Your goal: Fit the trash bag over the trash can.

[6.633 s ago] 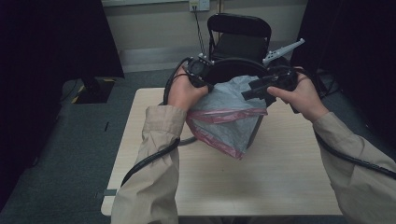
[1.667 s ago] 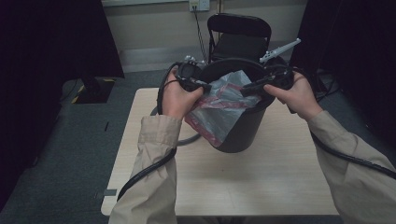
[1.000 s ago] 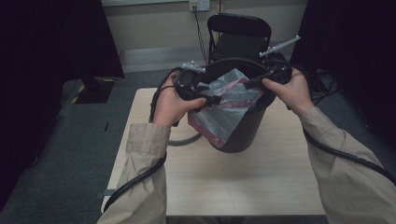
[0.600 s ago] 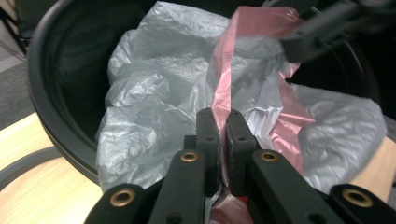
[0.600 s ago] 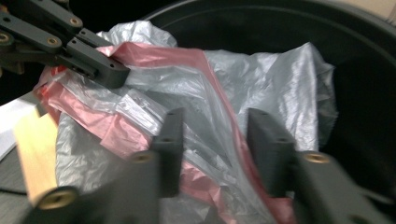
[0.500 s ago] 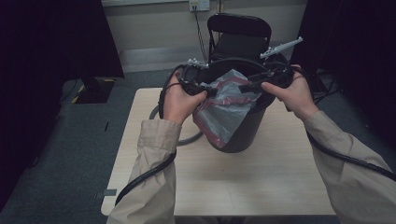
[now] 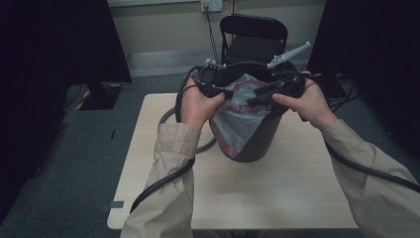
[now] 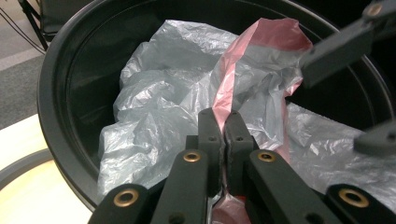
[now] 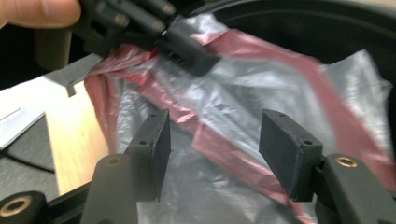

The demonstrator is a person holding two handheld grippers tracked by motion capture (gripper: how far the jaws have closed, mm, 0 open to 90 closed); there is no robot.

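My left claw (image 8: 223, 123) pinches the bag's red hem (image 8: 243, 56) over the bin (image 8: 60, 79); my right claw (image 9: 212, 140), gaping, faces the hem running crosswise just ahead.

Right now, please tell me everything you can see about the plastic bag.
The bag is thin, crinkled, translucent grey plastic with a pink-red band along its edge. It lies partly inside the black bin, and part hangs over the rim outside. The left gripper is shut on the pink edge. The right gripper is open, its jaws apart around the bag.
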